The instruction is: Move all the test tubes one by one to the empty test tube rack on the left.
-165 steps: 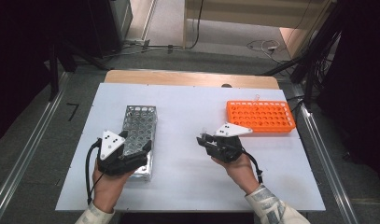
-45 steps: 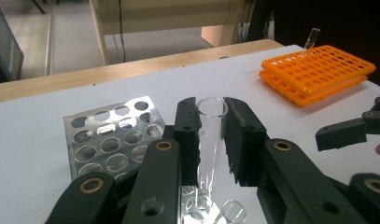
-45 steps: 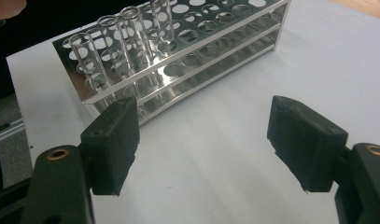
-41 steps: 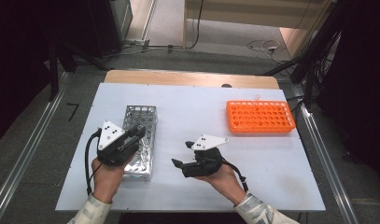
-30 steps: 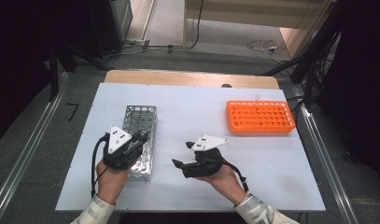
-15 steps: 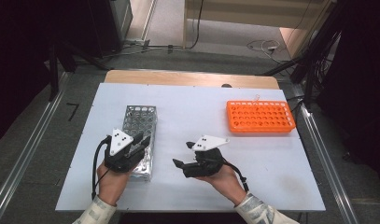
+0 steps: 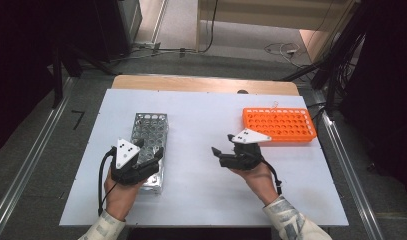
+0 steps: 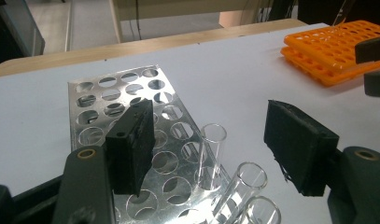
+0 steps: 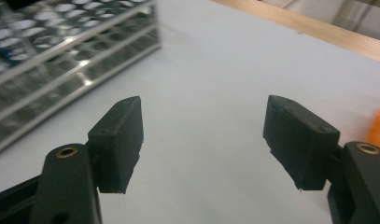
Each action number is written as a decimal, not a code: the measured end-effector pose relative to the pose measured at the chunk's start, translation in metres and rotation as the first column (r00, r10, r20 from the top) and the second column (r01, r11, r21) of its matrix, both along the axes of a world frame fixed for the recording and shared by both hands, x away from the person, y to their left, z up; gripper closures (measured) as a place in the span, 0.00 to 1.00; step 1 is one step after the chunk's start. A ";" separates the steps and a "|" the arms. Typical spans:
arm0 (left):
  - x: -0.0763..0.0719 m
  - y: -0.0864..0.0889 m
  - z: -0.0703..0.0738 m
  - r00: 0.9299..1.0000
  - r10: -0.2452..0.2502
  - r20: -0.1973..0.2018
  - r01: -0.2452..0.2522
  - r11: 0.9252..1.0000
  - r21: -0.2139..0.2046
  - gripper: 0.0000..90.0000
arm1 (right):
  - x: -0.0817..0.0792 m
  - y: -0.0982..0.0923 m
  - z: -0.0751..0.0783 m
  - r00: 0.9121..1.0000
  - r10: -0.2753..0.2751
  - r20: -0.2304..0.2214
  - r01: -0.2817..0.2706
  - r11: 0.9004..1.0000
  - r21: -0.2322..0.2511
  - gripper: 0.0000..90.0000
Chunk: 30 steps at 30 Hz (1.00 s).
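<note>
Just above the near end of the metal rack (image 7: 150, 145) hovered the left gripper (image 8: 211, 154), its jaws having just been opening and standing apart with nothing pressed between the pads. That rack was a shiny perforated steel frame, long and narrow, with round holes in rows; clear glass test tubes (image 8: 211, 154) stood in its nearest holes, one upright between the open jaws, two more (image 8: 246, 184) leaning beside it. Most holes farther along the rack looked empty. Right of the rack, well apart from it, the right gripper (image 7: 226, 152) hung over the bare white table (image 7: 201, 115), jaws spread wide and holding nothing. Beyond that gripper, farther right of the rack, lay the orange plastic rack (image 7: 280, 125), flat and gridded.
</note>
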State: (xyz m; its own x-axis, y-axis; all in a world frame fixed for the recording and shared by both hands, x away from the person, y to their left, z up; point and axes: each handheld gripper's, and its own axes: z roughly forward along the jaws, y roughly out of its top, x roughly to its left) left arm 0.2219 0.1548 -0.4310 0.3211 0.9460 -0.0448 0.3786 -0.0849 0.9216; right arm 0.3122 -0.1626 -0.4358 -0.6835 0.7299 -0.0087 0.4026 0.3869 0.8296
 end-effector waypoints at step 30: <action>0.002 0.002 0.001 1.000 0.021 -0.015 -0.022 1.000 -0.016 0.26 | 0.105 -0.109 0.002 0.893 -0.451 0.015 0.450 0.893 0.027 0.40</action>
